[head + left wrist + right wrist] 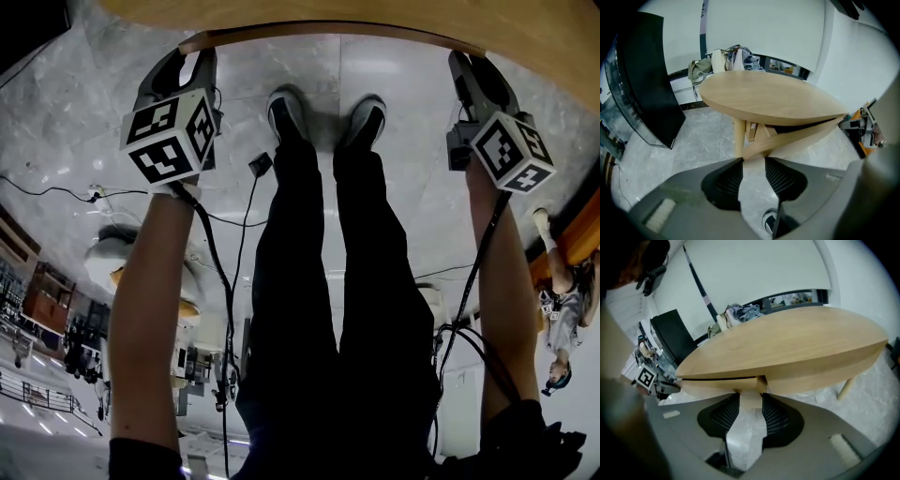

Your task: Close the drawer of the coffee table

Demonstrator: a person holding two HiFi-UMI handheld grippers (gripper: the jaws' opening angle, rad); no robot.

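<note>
We stand over a pale oval wooden coffee table (787, 343), its curved light-wood drawer (717, 384) partly pulled out toward our feet. The left gripper (753, 161) and right gripper (751, 401) each clamp one end of its front, seemingly to push it inward evenly.

**Wood, stone, plastic, cloth**

On my feed the coffee table (787, 341) top is pale wood, smooth with a soft satin sheen, and the drawer front (717, 384) matches it. The floor (84, 122) looks like grey veined stone, polished and reflective. The left gripper (753, 161) and right gripper (749, 397) have matt grey plastic shells and black ribbed pads (729, 180). The trousers (309, 281) are black matt cloth.
</note>
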